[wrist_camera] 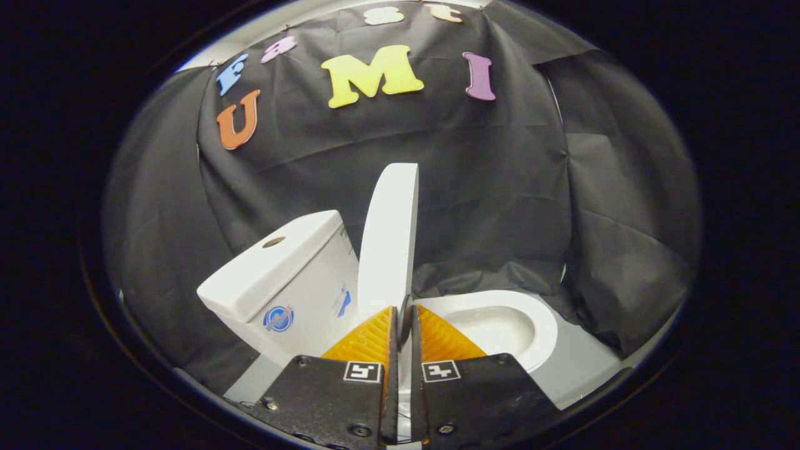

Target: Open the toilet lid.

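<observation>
gripping the toilet lid (389, 244) at its lower edge, the claw (405, 312) clamped on it with both fingers pressing the thin rim from either side, only a narrow slit showing between them. lid standing nearly upright, seen edge-on, rising straight ahead of the fingertips and leaning slightly toward the cistern (284, 281). cistern sitting ahead and to the left of the claw, its flat top (269, 265) carrying a round flush button (274, 242), stickers (279, 318) showing on its front face, too small to make out. toilet bowl (500, 325) lying open just ahead and to the right of the fingers, its white rim curving round a pale hollow; nothing visible inside the part of the bowl showing, the near part hiding behind the right finger. black cloth wall (487, 187) hanging beyond everything, draping down behind bowl and cistern. pale floor (581, 362) showing to the right of the bowl.
</observation>
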